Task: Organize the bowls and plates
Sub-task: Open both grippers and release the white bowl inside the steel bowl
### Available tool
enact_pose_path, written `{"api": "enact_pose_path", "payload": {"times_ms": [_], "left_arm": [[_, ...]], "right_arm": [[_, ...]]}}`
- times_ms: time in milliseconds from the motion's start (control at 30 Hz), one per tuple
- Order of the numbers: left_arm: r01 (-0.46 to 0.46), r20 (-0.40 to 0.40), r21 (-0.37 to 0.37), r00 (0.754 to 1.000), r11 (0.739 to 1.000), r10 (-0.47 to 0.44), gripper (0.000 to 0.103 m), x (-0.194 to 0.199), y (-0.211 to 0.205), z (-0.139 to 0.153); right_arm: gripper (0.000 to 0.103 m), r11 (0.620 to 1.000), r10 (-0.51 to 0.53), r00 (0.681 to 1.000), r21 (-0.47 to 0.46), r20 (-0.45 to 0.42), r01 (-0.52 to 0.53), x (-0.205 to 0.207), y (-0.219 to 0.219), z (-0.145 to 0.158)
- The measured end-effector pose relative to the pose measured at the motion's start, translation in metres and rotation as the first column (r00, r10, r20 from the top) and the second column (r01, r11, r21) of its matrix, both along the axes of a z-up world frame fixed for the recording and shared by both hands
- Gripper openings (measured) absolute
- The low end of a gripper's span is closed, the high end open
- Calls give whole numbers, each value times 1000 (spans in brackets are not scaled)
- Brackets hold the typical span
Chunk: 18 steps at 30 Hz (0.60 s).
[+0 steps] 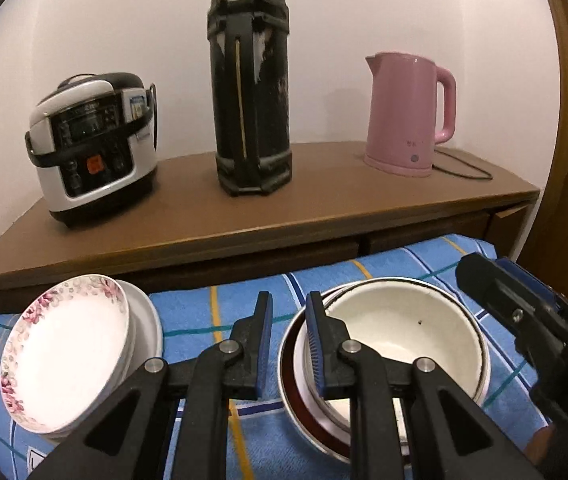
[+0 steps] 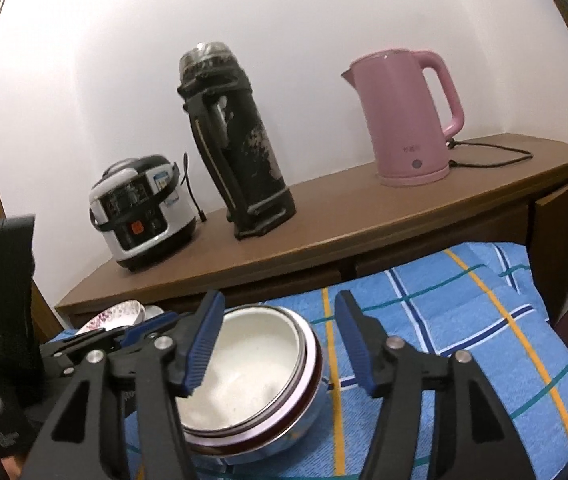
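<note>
Straddles the right rim of the nested bowls (image 2: 252,364) on the checked cloth (image 2: 463,320) with the right gripper (image 2: 280,298), jaws apart, pressing nothing. Sets the left gripper (image 1: 289,300), closed down, at the left rim, nearer the stacked plates (image 1: 68,352).

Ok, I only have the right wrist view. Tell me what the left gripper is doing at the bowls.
Observer: The left gripper is shut across the left rim of the nested bowls, with one finger inside and one outside.
Operator: Describe the plates. I see only a sliver.
Observer: A floral plate leans tilted against the white plates behind it, left of the bowls and apart from them.
Operator: Check the inside of the inner bowl.
Observer: There is one small dark speck on its inner wall. The rest looks white.
</note>
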<state>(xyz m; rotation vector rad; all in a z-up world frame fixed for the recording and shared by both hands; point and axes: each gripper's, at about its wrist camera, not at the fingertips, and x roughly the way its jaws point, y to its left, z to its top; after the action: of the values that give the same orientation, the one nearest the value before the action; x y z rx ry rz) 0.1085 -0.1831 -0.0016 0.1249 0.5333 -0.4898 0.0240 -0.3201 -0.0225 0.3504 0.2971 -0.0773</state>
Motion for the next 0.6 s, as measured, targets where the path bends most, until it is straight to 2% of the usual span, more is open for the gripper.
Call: {"api": "enact_pose_path", "payload": {"times_ms": [67, 300, 467, 600], "left_arm": [[-8, -6, -29, 1000, 1000, 7, 19, 0, 7, 2], [-87, -37, -45, 996, 995, 86, 20, 7, 30, -1], [-86, -85, -65, 993, 994, 80, 20, 13, 34, -4], [-81, -99, -45, 992, 996, 76, 20, 15, 31, -8]], "right_arm": [[69, 1000, -20, 1000, 2, 4, 20, -2, -3, 0], [69, 998, -42, 999, 56, -25, 43, 0, -17, -5], [69, 996, -71, 997, 43, -23, 72, -3, -18, -4], [69, 992, -127, 992, 24, 6, 127, -12, -19, -1]]}}
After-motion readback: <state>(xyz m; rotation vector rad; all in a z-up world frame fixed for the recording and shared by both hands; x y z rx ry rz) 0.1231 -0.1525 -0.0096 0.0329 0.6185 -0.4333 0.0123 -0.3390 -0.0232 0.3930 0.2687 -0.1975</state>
